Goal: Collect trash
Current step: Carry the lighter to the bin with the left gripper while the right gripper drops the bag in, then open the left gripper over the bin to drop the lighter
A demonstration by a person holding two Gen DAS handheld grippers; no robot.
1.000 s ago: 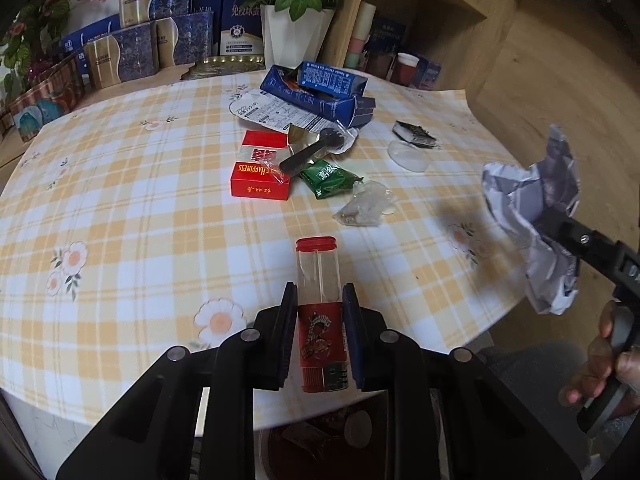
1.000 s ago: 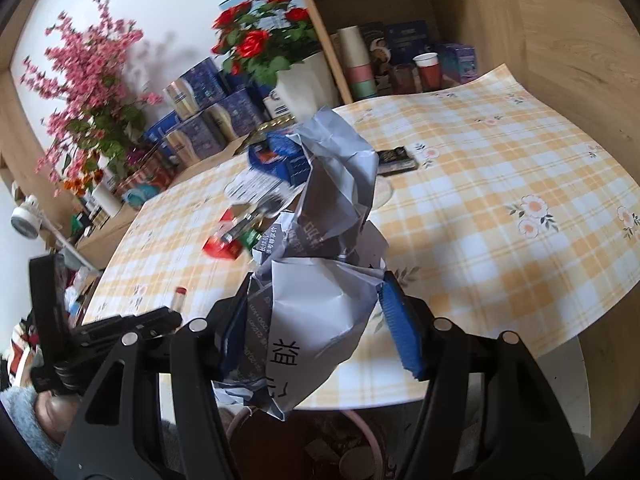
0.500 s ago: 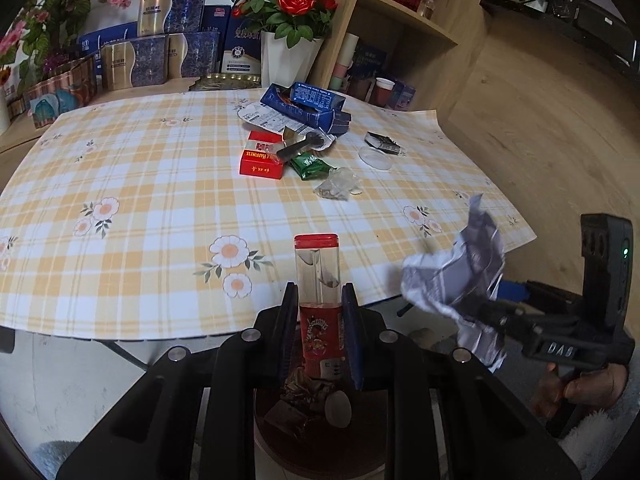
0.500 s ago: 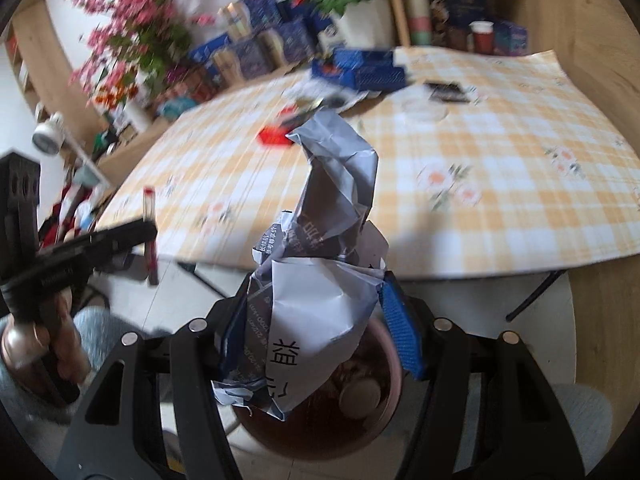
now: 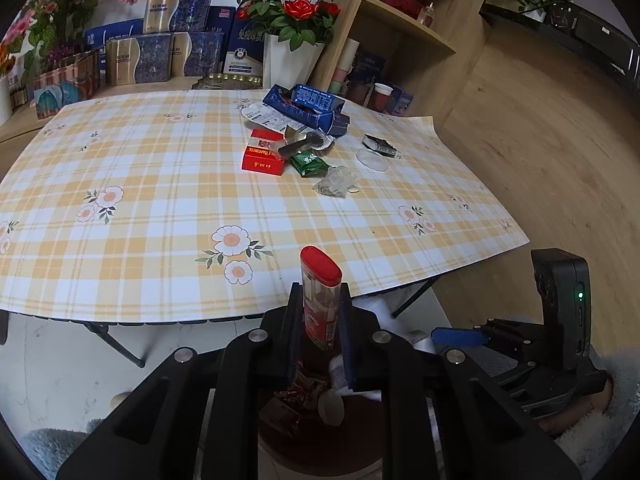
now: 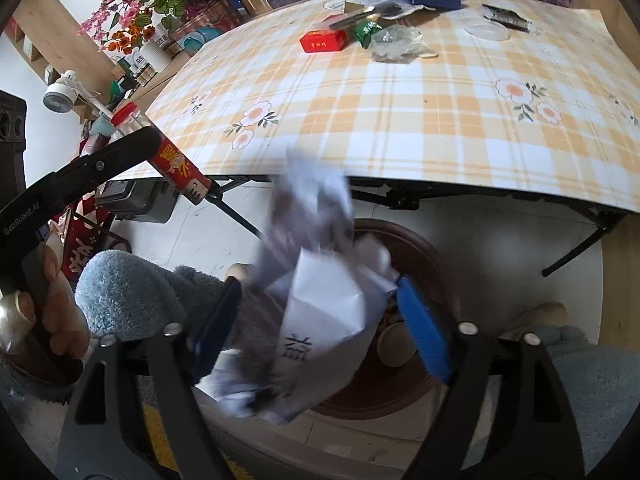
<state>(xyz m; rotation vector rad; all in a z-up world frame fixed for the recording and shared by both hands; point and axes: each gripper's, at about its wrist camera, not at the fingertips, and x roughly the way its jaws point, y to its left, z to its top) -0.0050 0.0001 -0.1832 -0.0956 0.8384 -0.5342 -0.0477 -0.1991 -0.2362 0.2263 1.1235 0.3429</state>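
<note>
Red-capped clear tube (image 5: 320, 300) with a red printed label clamped upright between the narrow pads of left gripper (image 5: 320, 336), jaws closing on it, held past the near table edge over brown bin (image 6: 424, 256) on the floor; same tube seen tilted in right wrist view (image 6: 172, 156). Crumpled white-grey paper (image 6: 320, 300) with black print sitting between the wide-spread pads of right gripper (image 6: 320, 328), jaws opening, blurred, no longer pinched on both sides, hanging right above the bin mouth. Bin already holding wrappers and a paper cup (image 5: 330, 406). Right gripper also visible at lower right of left wrist view (image 5: 456, 336), blue pad showing, green light lit on its black body. Table (image 5: 160, 184) covered in yellow-white plaid cloth with flower prints, more trash near its far side: red box (image 5: 262, 158), green packet (image 5: 310, 162), clear crumpled plastic (image 5: 336, 184), blue carton (image 5: 308, 106), dark foil wrapper (image 5: 380, 146), round clear lid (image 5: 372, 159). Fuzzy blue-grey sleeve (image 6: 128, 292) and hand (image 6: 48, 312) gripping the left tool handle. White vase of red roses (image 5: 288, 40) behind the table.
</note>
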